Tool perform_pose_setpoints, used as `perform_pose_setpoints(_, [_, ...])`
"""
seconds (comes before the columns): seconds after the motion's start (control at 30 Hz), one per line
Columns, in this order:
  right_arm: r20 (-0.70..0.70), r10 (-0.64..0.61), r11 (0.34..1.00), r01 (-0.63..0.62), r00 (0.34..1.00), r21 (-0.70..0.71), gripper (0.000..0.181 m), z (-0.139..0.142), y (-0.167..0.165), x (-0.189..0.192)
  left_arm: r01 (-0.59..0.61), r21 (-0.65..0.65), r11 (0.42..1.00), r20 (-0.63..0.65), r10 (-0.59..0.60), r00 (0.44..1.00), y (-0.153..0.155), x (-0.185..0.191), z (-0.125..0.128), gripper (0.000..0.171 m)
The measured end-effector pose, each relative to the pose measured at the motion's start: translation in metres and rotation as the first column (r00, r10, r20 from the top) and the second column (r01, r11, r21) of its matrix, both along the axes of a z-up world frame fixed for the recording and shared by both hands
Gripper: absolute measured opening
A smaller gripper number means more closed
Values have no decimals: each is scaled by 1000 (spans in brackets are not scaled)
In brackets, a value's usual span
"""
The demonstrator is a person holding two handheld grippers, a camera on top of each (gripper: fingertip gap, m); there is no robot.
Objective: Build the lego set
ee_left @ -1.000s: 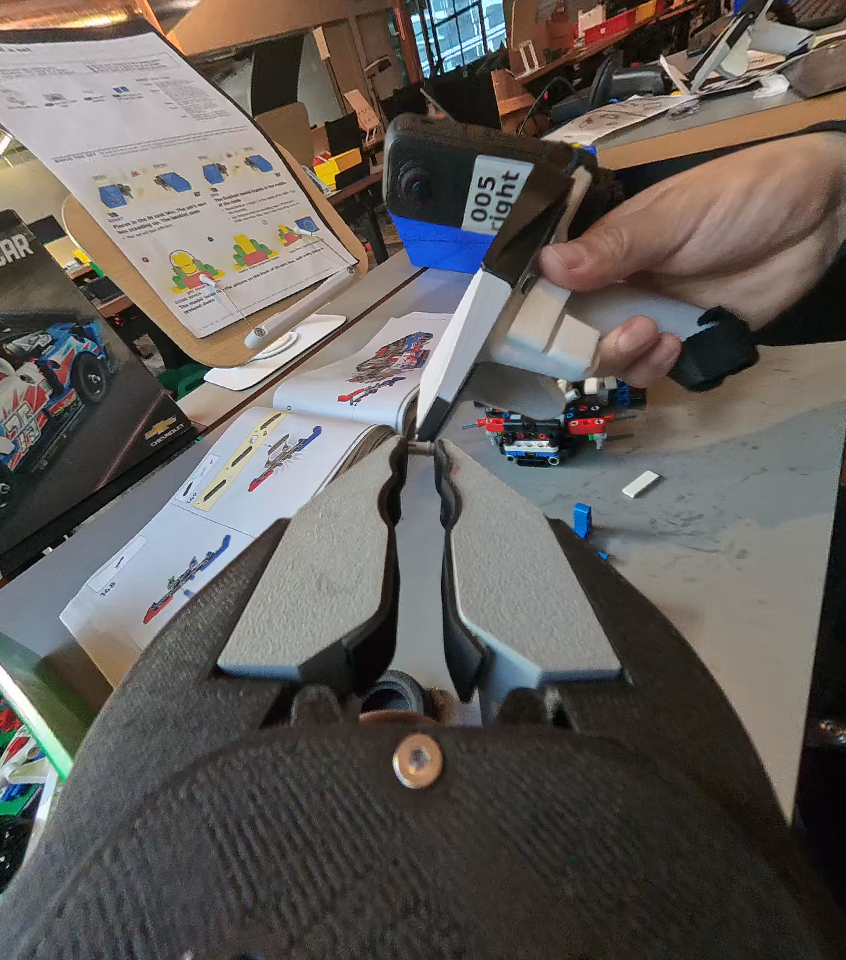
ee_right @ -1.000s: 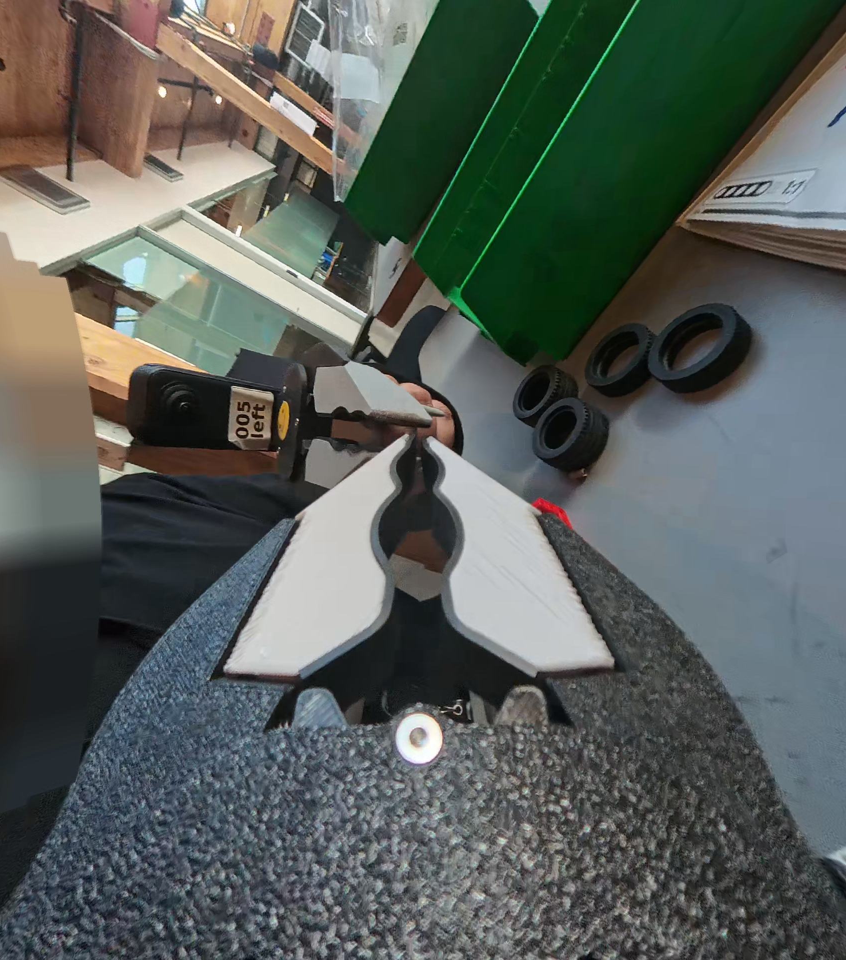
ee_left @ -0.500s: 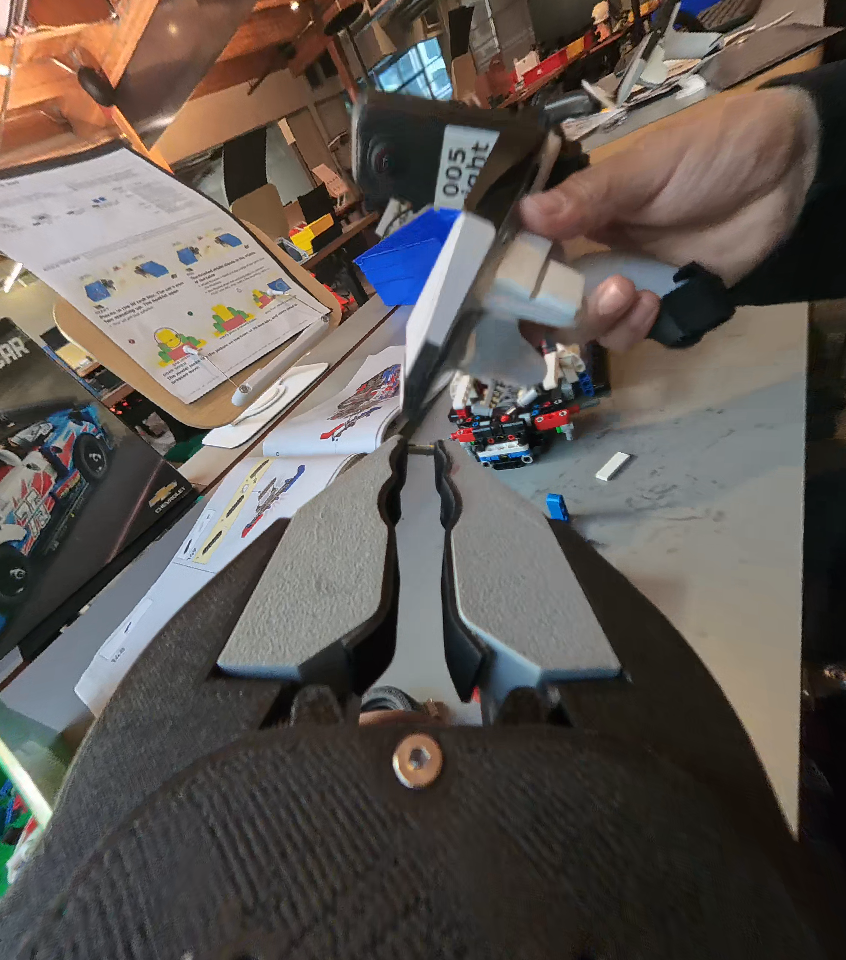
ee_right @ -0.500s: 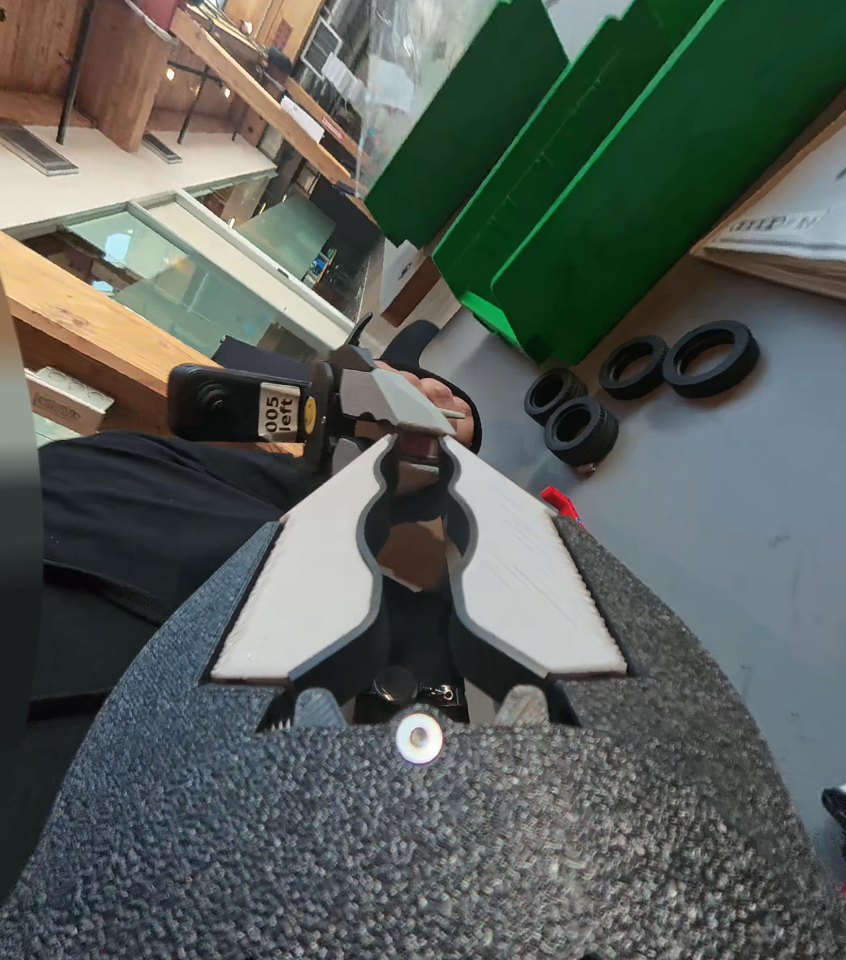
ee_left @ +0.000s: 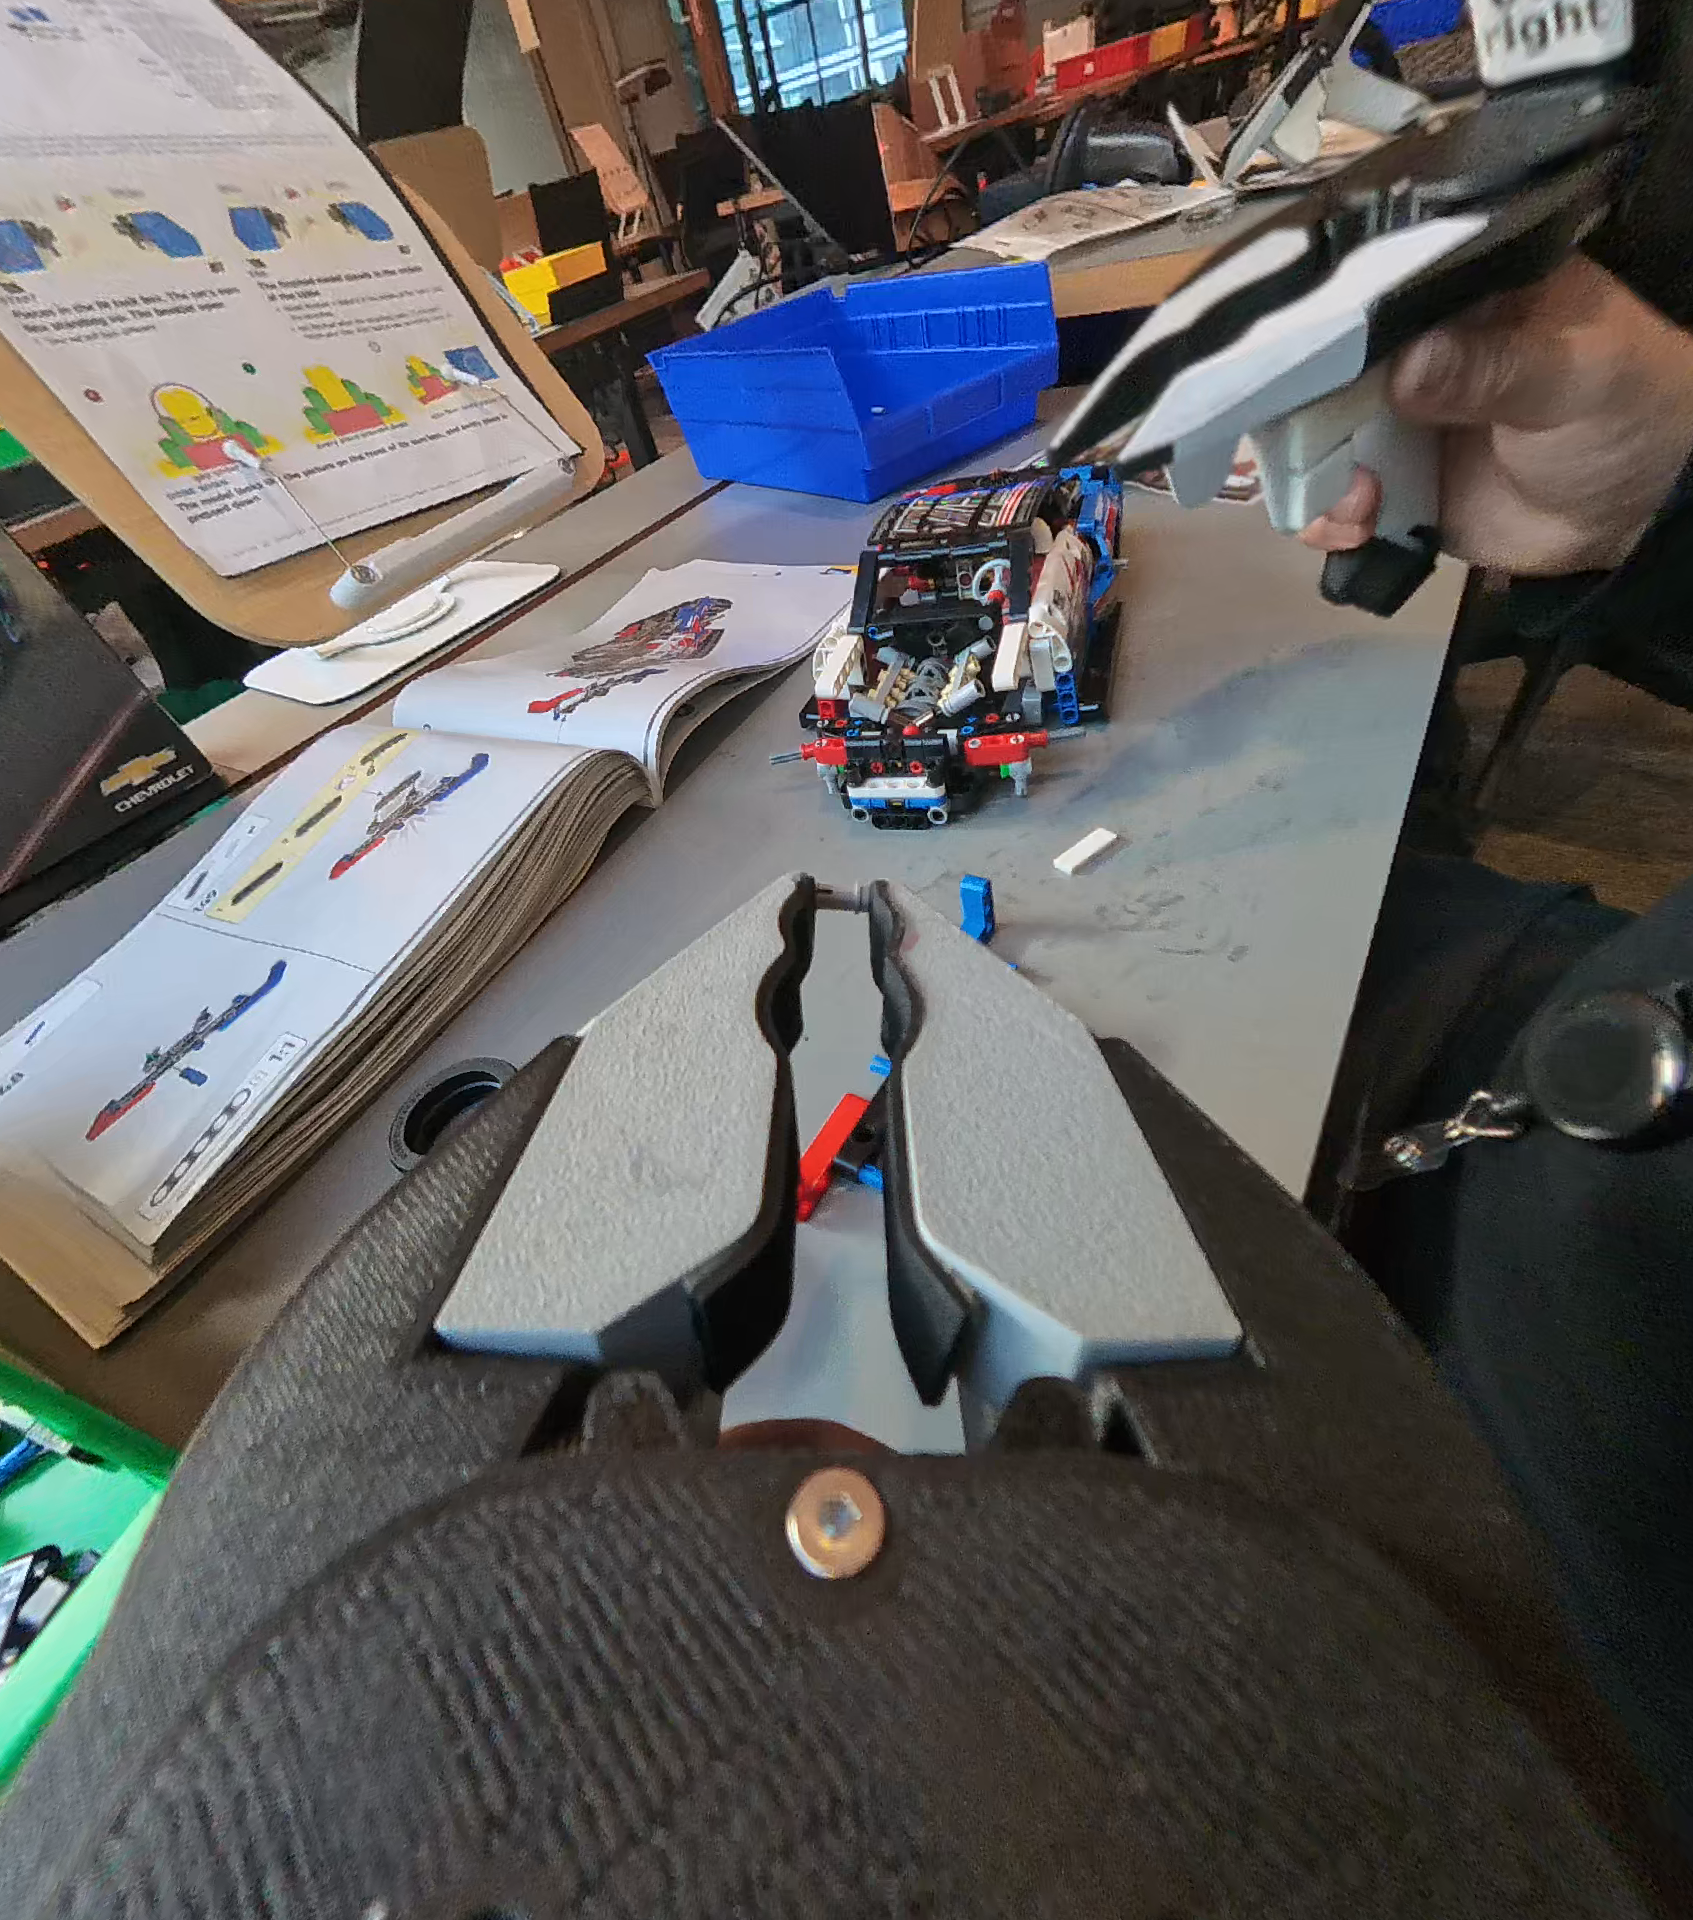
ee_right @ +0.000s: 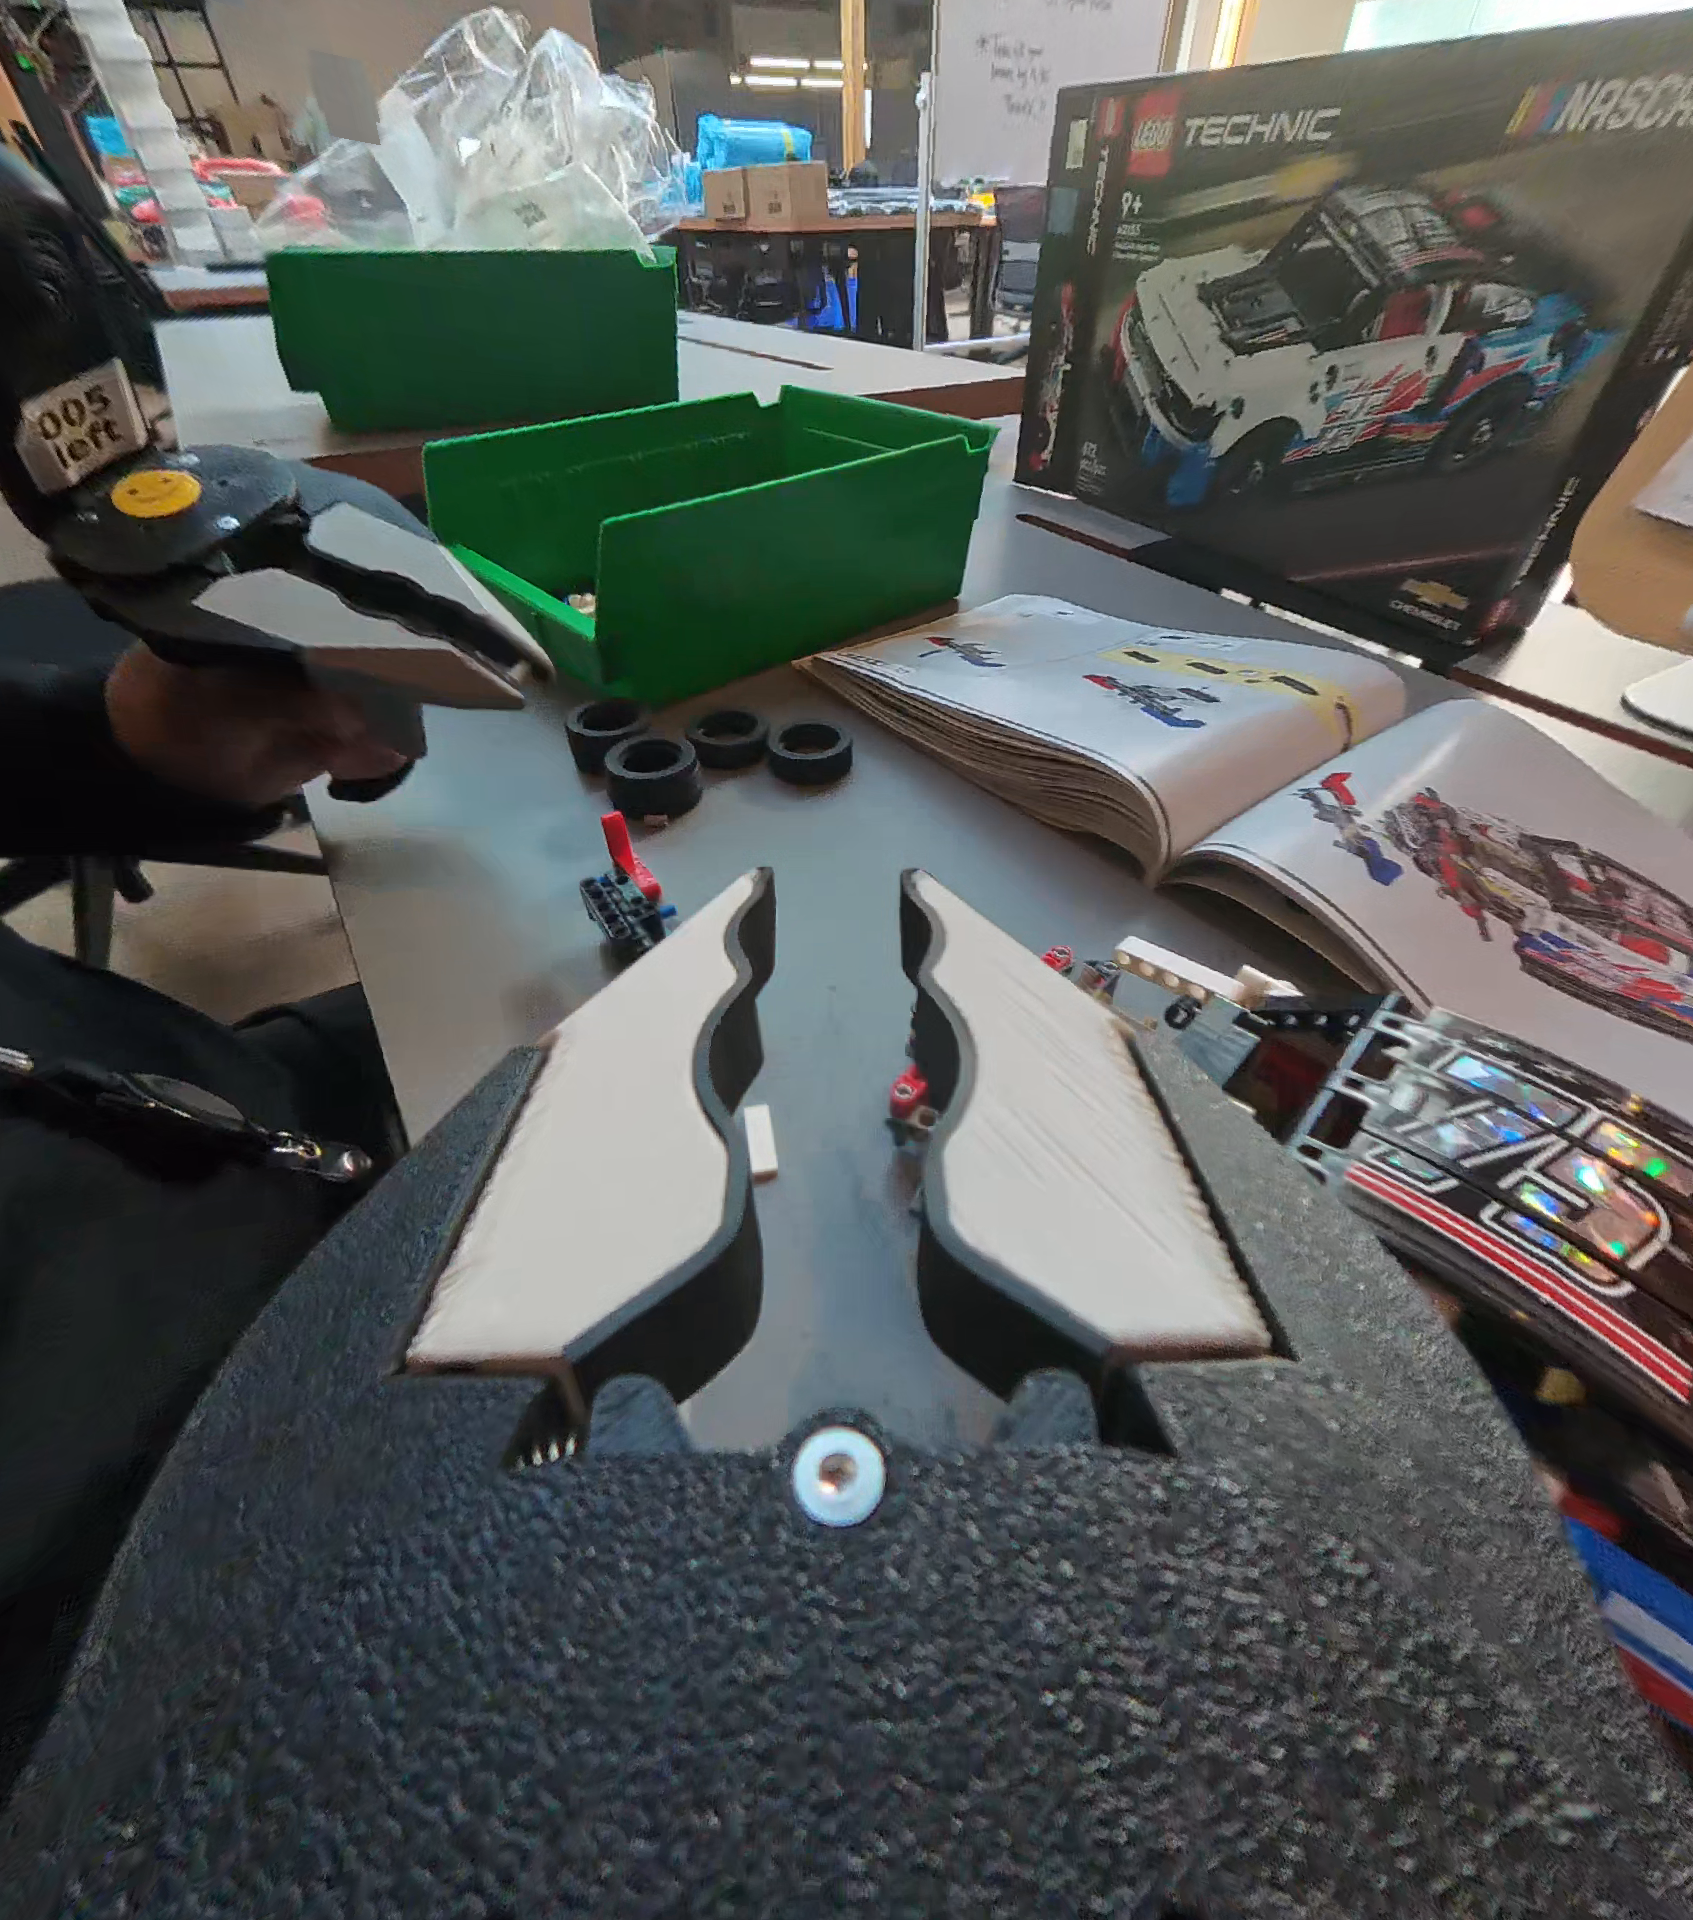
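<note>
My left gripper [ee_left: 842,896] is shut on a small grey pin [ee_left: 844,898] that spans its fingertips, held above the grey table [ee_left: 1237,935]. It also shows in the right wrist view [ee_right: 499,675], at the left. My right gripper [ee_right: 837,883] is open and empty over the table. In the left wrist view it [ee_left: 1091,457] is raised at the upper right, above the partly built car [ee_left: 967,644]. The car's roof lies at the right in the right wrist view [ee_right: 1507,1143]. A small black and red assembly [ee_right: 626,904] lies left of my right fingertips.
An open instruction book [ee_left: 302,935] lies left of the car. Several black tyres [ee_right: 707,743] lie before a green bin [ee_right: 717,540]. A white plate [ee_left: 1084,850] and a blue piece [ee_left: 975,902] lie loose. A blue bin [ee_left: 863,384] and the set's box [ee_right: 1393,312] stand behind. The tips of one gripper are about 15 cm away from the tips of the other.
My right gripper, shut at the left gripper's tips a second ago, has opened and drawn away up to the right. The grey pin stays in the left gripper.
</note>
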State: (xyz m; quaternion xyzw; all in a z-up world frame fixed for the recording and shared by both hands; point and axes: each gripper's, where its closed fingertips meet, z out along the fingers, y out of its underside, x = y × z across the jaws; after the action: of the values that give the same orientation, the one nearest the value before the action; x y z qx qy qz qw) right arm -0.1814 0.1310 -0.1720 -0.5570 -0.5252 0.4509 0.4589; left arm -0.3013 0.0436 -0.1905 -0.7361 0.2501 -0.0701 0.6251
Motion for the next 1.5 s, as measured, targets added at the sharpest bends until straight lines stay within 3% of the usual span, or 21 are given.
perform_pose_setpoints(0.17, [-51, 27, 997, -23, 998, 73, 18, -11, 12, 15, 13, -19, 1000, 111, -11, 994, 2, 21, 9, 8])
perform_pose_setpoints(0.33, [-103, -19, 988, 34, 994, 150, 16, -9, 33, 25, 175, -24, 984, 155, -170, 973, 10, 72, 23, 8])
perform_pose_setpoints(0.43, [-187, -21, 983, 54, 982, 175, 8, 6, 32, 34, 243, -71, 967, 138, -232, 963, 17, 99, 21, 8])
perform_pose_setpoints(0.7, [-181, 25, 992, -2, 983, 126, 10, 4, 30, 33, 270, -175, 947, 197, -235, 952, 15, 142, -2, 8])
perform_pose_setpoints(0.87, [-179, 53, 989, -26, 982, 147, 10, 4, 23, 33, 181, -196, 964, 158, -151, 976, -6, 144, -21, 8])
perform_pose_setpoints(0.97, [-159, 78, 987, -54, 984, 150, 9, 0, 18, 29, -18, -190, 982, -35, 12, 999, -10, 120, -35, 8])
perform_pose_setpoints(1.03, [-124, 100, 989, -85, 987, 120, 10, -6, 16, 25, -141, -152, 978, -174, 114, 978, -10, 99, -37, 8])
perform_pose_setpoints(1.17, [-108, 169, 985, -166, 980, 37, 8, -11, -2, 18, -183, -73, 980, -243, 161, 957, -9, 84, -31, 8])
perform_pose_setpoints(1.27, [-113, 324, 927, -339, 939, -158, 8, -12, -45, 6, -211, 7, 978, -278, 204, 939, -4, 76, -20, 8])
perform_pose_setpoints(1.37, [-61, 425, 853, -422, 903, -306, 8, -21, -76, -7, -208, 65, 976, -287, 217, 933, -3, 78, -7, 8])
perform_pose_setpoints(1.5, [-152, 538, 690, -537, 829, -485, 11, -8, -101, -14, -155, 104, 982, -317, 180, 931, -9, 88, 6, 7])
